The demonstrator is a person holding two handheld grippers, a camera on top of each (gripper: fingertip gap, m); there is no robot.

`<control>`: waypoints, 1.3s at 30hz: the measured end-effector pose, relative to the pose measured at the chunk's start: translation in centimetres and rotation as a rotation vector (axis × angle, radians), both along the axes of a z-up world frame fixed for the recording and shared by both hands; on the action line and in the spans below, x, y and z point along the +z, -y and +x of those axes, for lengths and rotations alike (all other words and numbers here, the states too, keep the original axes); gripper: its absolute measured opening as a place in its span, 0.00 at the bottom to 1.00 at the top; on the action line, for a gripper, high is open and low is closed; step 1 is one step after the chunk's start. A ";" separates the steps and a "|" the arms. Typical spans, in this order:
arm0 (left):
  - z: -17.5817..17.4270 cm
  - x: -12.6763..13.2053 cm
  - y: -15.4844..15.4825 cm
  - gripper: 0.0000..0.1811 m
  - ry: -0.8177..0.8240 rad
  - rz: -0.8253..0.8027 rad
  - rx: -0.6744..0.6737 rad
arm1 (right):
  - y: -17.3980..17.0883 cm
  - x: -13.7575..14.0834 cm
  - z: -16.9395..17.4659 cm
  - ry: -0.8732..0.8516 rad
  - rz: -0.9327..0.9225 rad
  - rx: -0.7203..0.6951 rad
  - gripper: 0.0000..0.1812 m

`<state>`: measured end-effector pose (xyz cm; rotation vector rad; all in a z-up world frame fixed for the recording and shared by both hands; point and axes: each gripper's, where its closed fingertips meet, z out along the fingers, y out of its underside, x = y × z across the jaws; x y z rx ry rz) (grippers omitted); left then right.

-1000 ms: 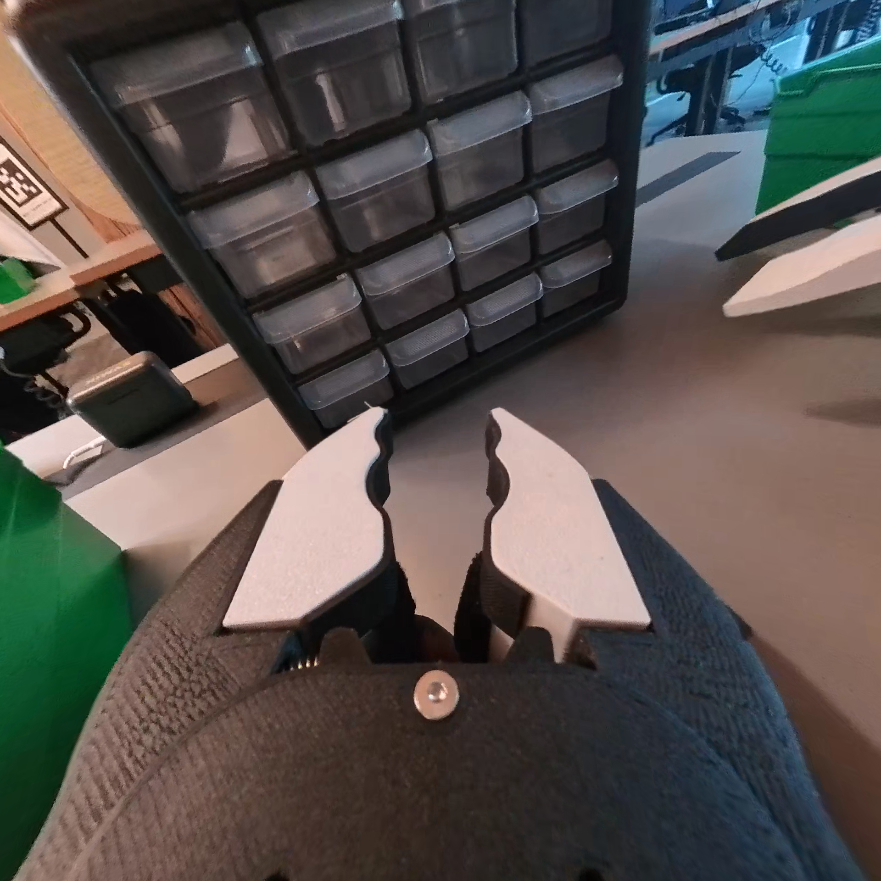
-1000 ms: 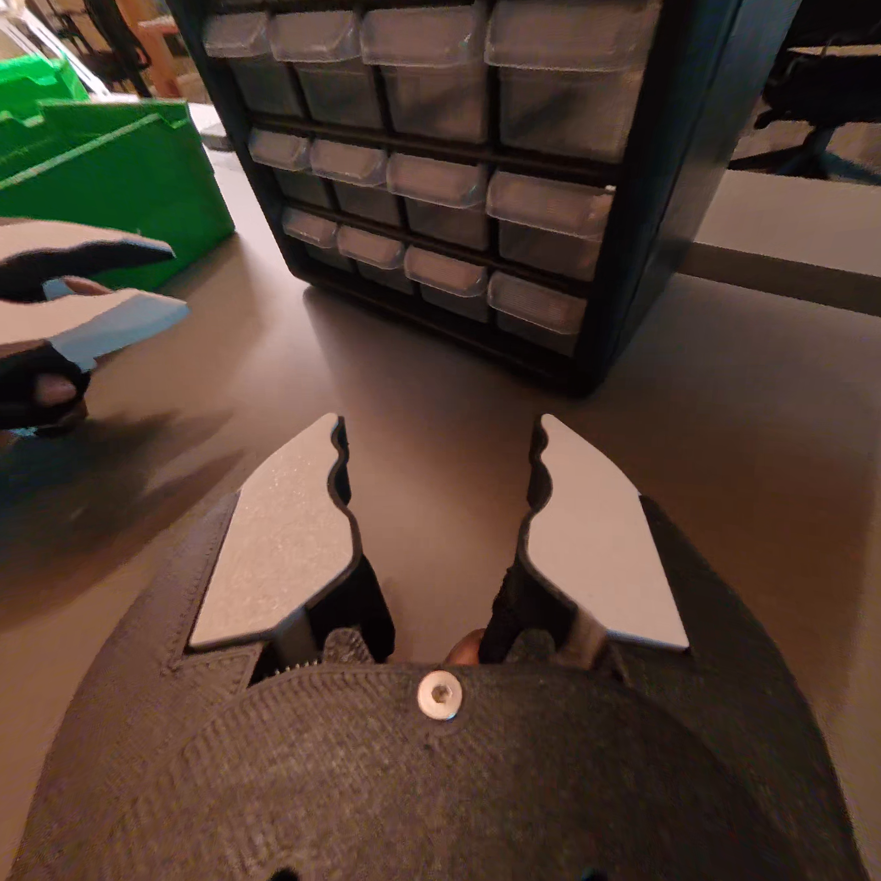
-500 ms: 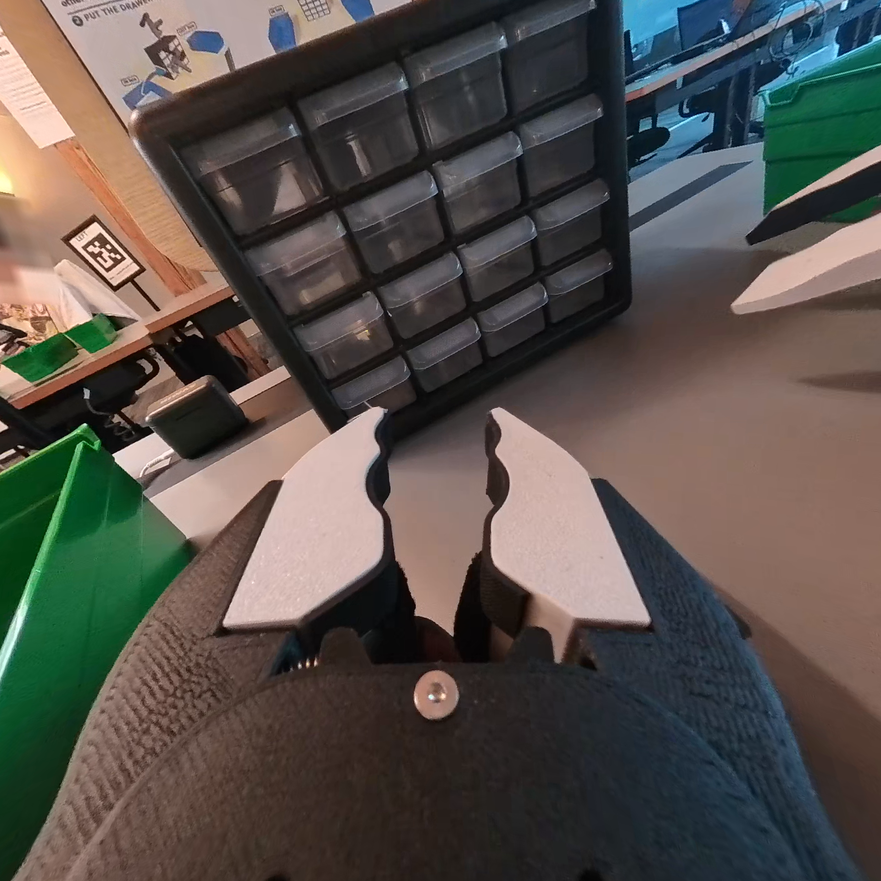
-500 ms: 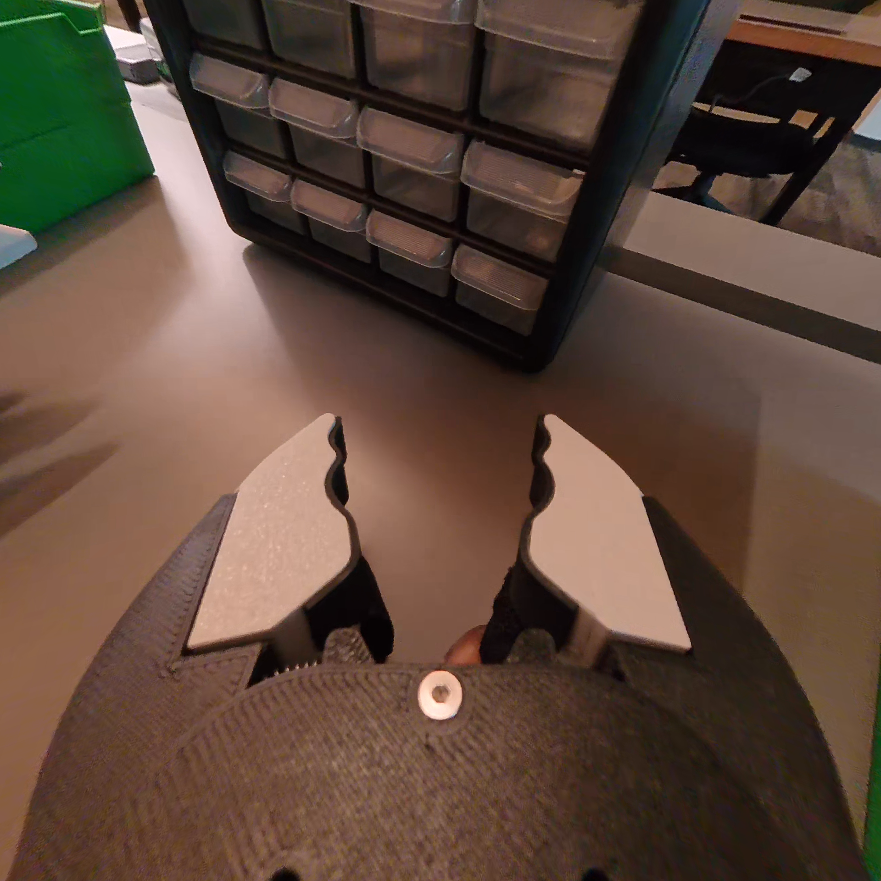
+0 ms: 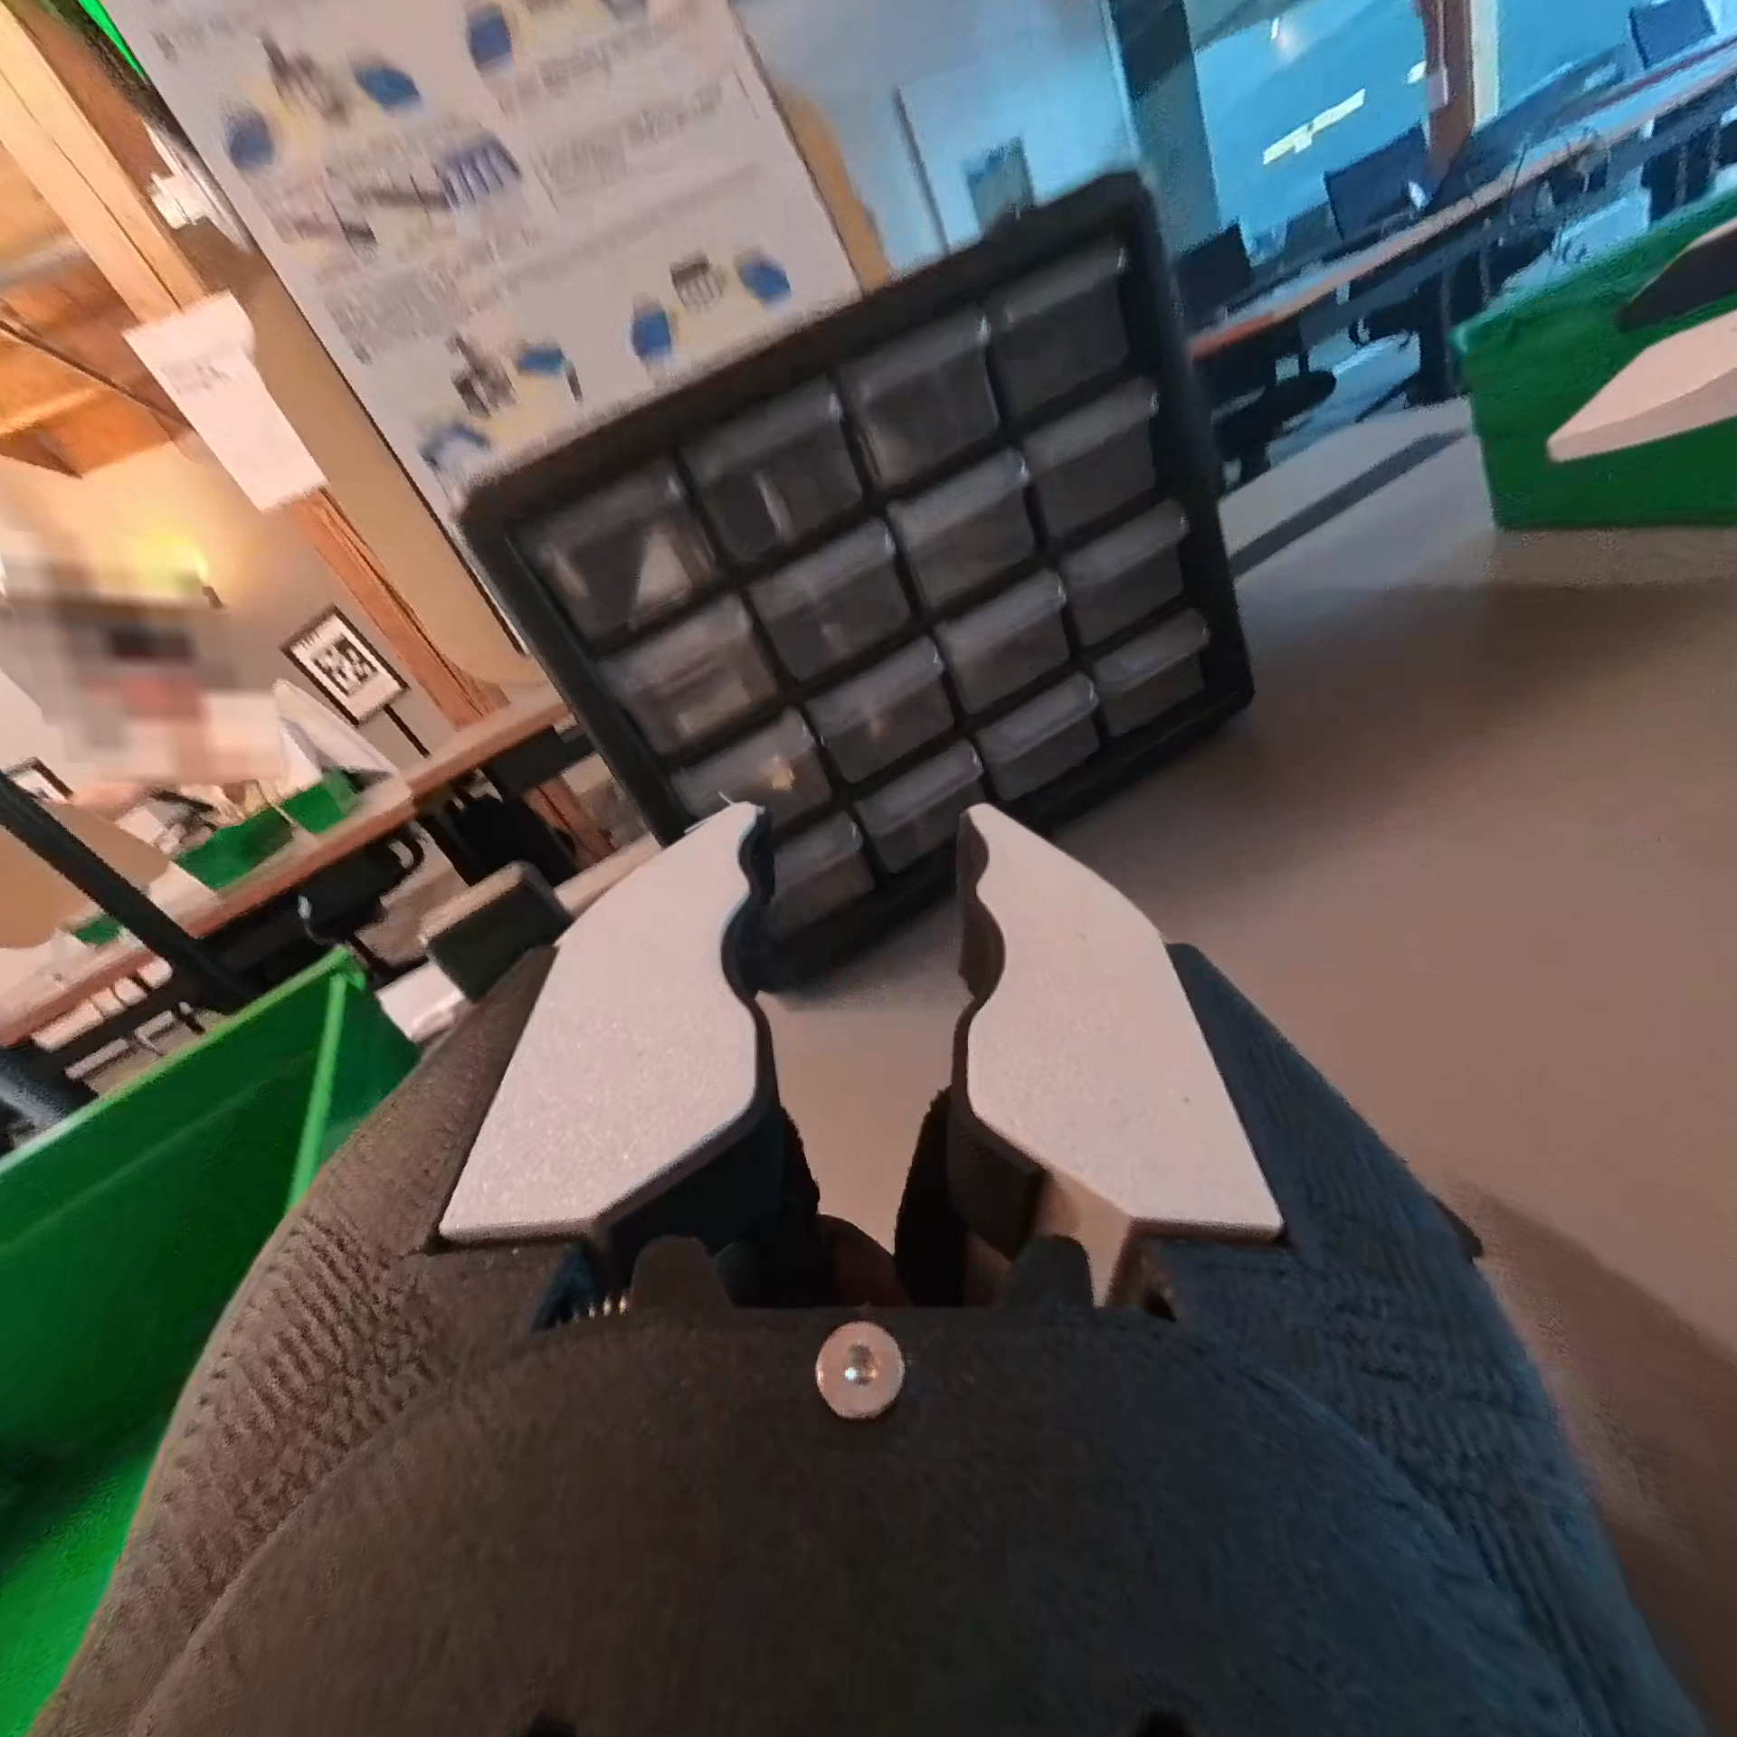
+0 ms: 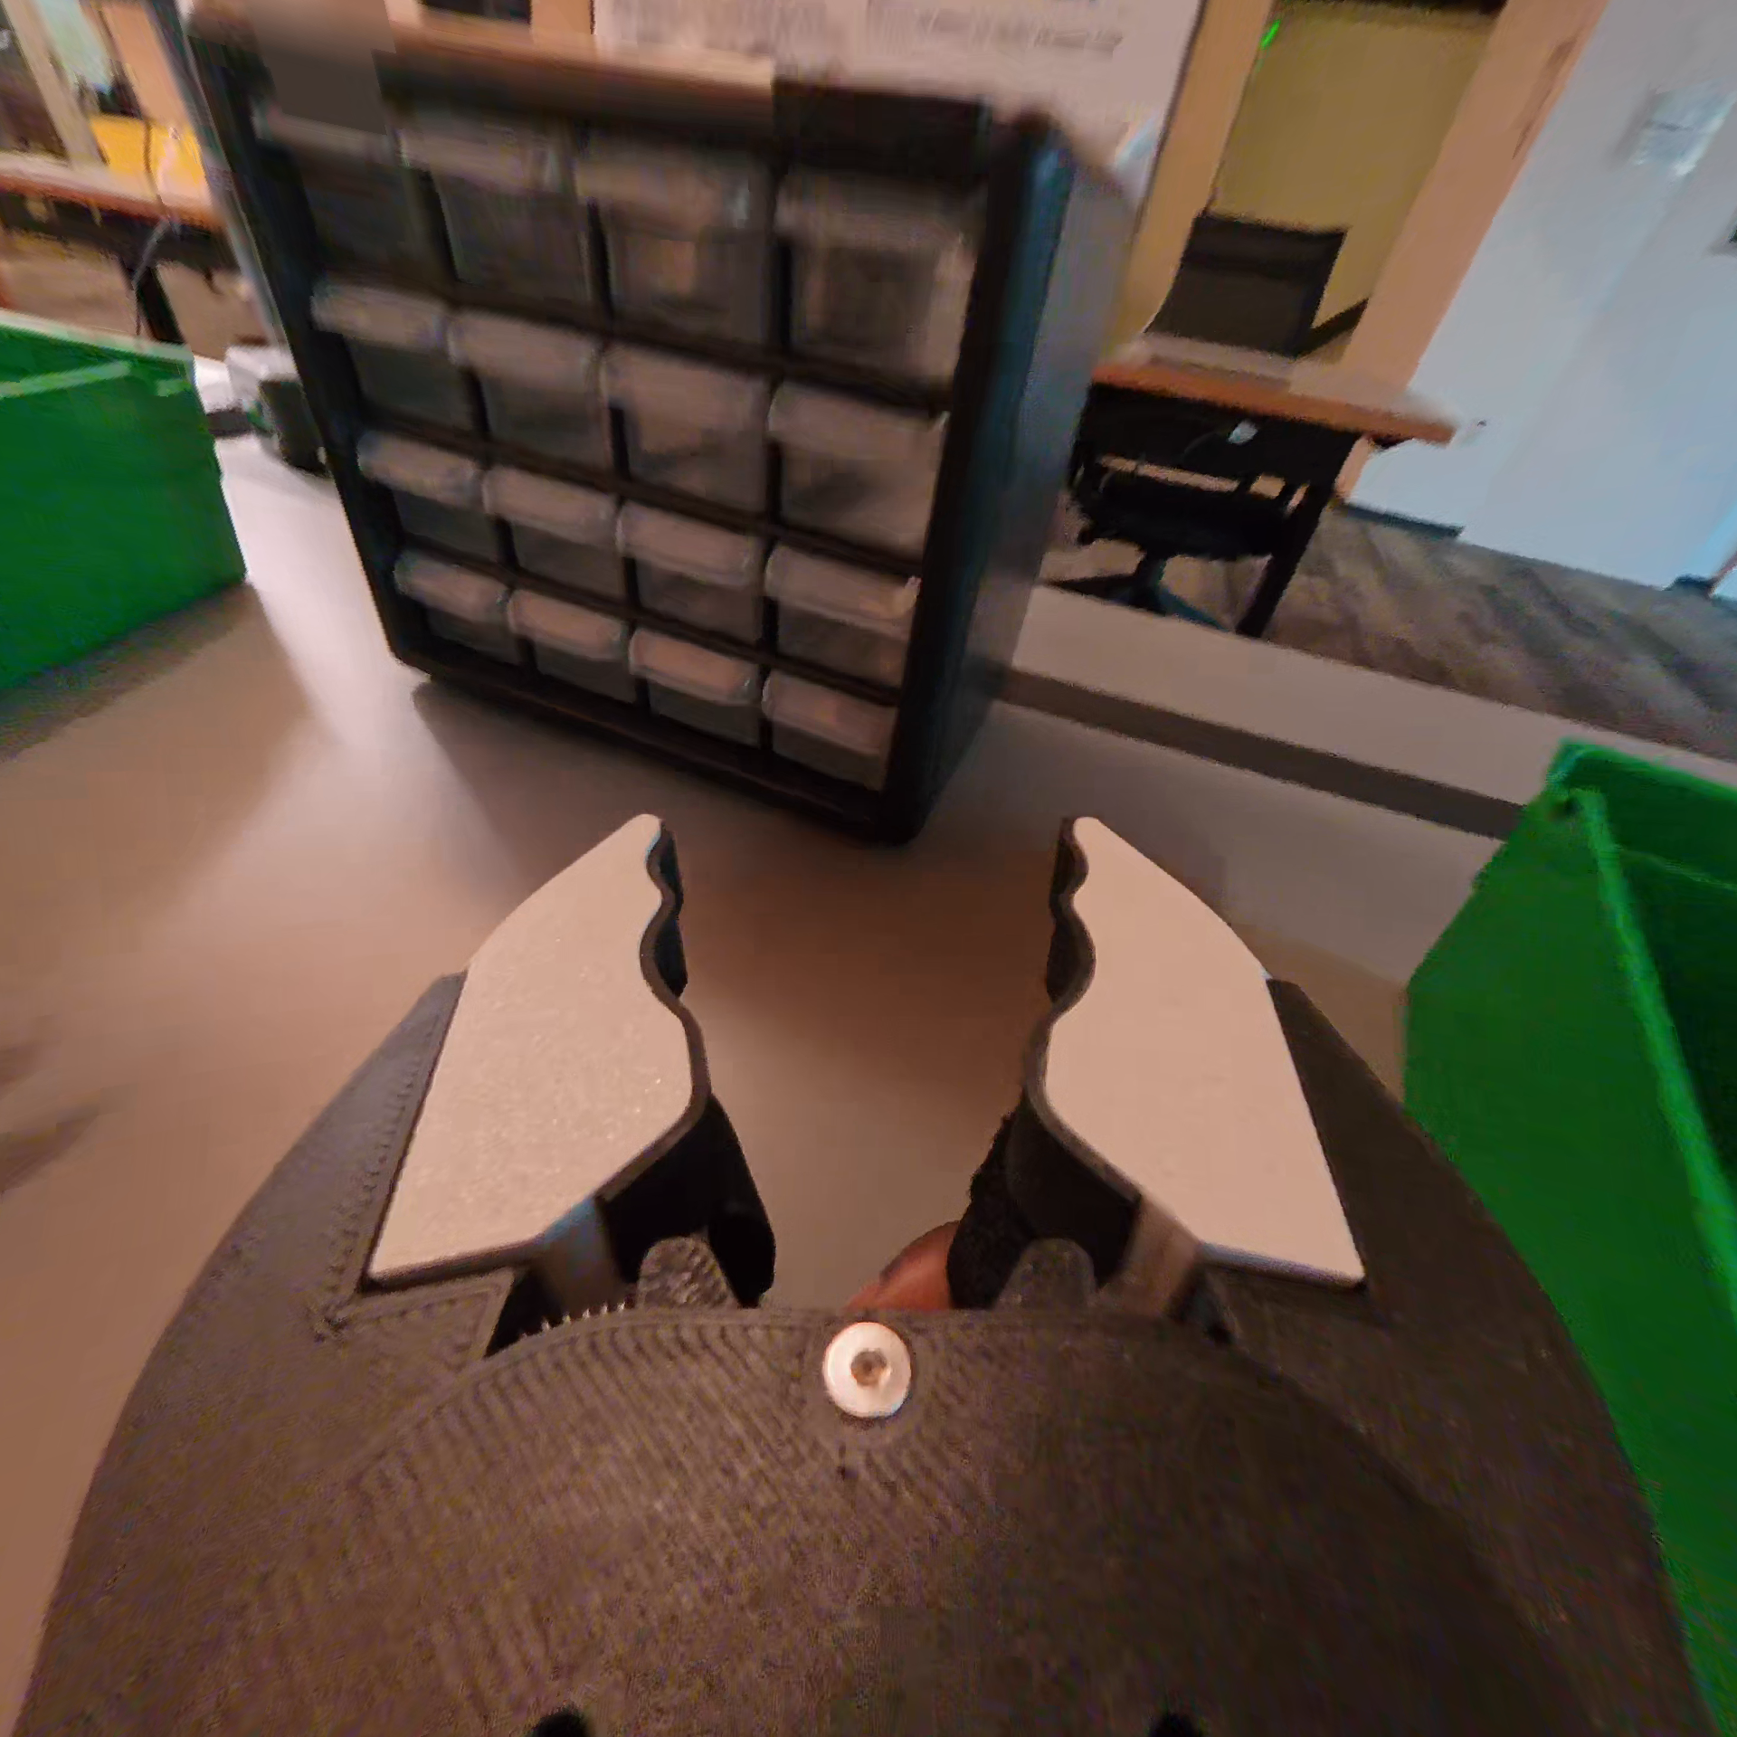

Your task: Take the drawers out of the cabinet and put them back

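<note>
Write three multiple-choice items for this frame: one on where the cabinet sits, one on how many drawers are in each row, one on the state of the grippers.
1. Where is the cabinet?
A. on the grey table
B. inside a green bin
C. on the floor

2. How many drawers per row?
A. two
B. four
C. six

3. How are the left gripper and right gripper?
A. both shut on drawers
B. one holds a drawer
C. both open and empty

Answers: 1 A, its base rests on the tabletop; 2 B, four fronts span each row; 3 C, bare table shows between each pair of fingers.
</note>
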<state>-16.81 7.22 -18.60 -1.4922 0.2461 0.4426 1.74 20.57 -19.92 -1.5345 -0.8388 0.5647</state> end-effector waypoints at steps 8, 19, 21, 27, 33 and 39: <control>-1.4 3.8 3.2 0.24 -0.019 0.182 0.149 | 1.0 3.3 7.2 -0.205 0.117 -0.217 0.39; -2.9 2.9 14.8 0.25 0.013 0.239 0.456 | 3.8 3.6 13.5 -0.121 0.260 -0.466 0.33; -4.9 0.1 15.0 0.28 0.085 0.078 0.476 | 4.1 1.7 16.4 -0.089 0.199 -0.547 0.29; -6.7 -3.8 13.9 0.17 0.175 -0.150 0.492 | 2.4 -3.7 17.2 0.037 -0.103 -0.430 0.27; -7.2 -3.9 14.9 0.00 -0.026 -0.177 0.610 | 2.6 -3.9 16.5 0.136 -0.011 -0.395 0.04; -6.0 -3.4 15.0 0.00 0.049 -0.136 0.440 | 4.4 -3.8 17.0 0.123 0.012 -0.316 0.04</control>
